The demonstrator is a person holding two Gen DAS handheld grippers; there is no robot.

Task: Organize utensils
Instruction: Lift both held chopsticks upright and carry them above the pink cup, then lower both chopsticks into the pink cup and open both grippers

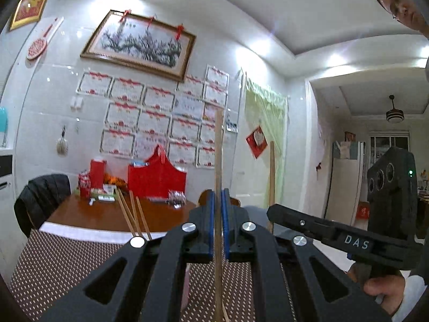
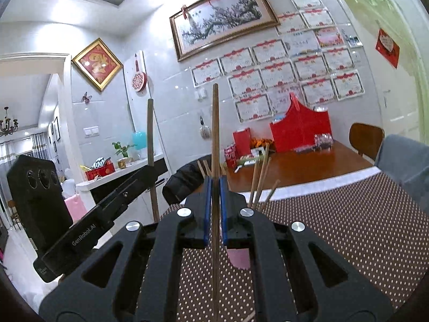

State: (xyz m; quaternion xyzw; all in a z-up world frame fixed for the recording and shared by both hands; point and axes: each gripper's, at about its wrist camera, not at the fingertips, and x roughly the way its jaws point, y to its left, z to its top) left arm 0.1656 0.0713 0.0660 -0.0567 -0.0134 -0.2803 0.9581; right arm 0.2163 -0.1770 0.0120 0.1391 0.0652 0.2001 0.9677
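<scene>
Left gripper (image 1: 219, 196) clamps one chopstick (image 1: 218, 155) upright between its blue pads (image 1: 211, 222), raised above the dotted mat (image 1: 67, 263). Right gripper (image 2: 215, 185) is likewise closed on a second, darker chopstick (image 2: 214, 134), held vertical. More chopsticks (image 2: 261, 177) stand bunched in a pink holder (image 2: 238, 259) on the mat, just beyond the right fingers. Red boxes (image 1: 156, 178) sit on the wooden table (image 1: 107, 214) behind.
</scene>
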